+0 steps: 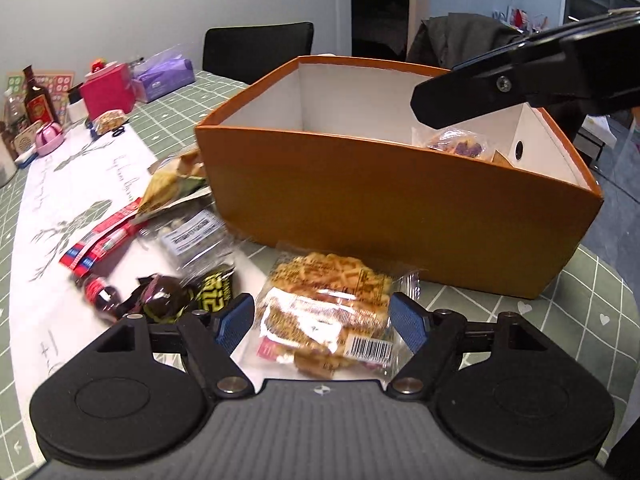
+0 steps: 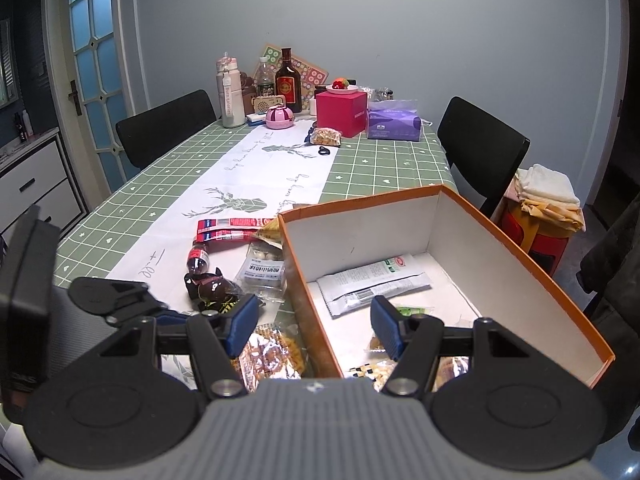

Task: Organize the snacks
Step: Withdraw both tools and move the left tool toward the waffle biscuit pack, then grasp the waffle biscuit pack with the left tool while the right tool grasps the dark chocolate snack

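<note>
Step in hand: picking up the next snack for the orange box. The left gripper sits low over a clear packet of waffle biscuits that lies on the table just in front of the box's near wall. Its jaws stand wide, one blue pad on each side of the packet; neither pad appears to press on the wrapper, so nothing is held.

The right gripper hangs over the box's near left wall, jaws about half apart and empty, one finger outside the wall and one over the inside. The box already holds a long white sachet and a few small packets near the front corner.

More snacks wait left of the box: red stick packs, a small dark bottle, a clear pill-style packet.

Next move, as judged: close the left jaws on the waffle packet, gripping gently as the biscuits look brittle, then lift clear of the wall. The right gripper crowds the box opening and may need to shift.
</note>
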{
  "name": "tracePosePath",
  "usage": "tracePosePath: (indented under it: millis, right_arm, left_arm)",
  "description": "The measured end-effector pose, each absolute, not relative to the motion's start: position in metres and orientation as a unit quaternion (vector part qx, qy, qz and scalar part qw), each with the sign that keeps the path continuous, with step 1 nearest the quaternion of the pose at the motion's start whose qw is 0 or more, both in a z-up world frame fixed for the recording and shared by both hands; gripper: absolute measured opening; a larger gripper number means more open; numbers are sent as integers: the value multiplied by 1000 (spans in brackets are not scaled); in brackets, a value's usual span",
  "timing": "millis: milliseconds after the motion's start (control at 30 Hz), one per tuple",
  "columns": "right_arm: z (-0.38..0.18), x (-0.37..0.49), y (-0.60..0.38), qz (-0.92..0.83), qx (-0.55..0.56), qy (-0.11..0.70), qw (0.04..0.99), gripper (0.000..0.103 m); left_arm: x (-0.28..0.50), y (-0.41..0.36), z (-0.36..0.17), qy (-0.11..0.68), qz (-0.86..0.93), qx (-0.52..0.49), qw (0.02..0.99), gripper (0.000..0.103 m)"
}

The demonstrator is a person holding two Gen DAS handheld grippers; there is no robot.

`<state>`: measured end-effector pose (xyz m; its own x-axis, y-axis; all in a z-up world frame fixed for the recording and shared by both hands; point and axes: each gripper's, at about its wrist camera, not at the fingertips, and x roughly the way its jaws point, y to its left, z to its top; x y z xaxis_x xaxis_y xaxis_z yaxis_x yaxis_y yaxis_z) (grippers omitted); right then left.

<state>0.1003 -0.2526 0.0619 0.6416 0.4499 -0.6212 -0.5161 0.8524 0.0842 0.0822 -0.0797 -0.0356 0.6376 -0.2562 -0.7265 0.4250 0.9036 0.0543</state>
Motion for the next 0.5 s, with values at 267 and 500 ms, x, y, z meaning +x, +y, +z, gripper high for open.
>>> tracePosePath:
  millis: [267,500]
  right_arm:
    - [63,100,-252,273,-44,326,904,61]
    - [64,98,-248,281,-45,327,901,61]
  left_arm:
    - [98,-88,-52,404,-189,110,888,92]
    - [101,-99,-67,420,-192,123,878,103]
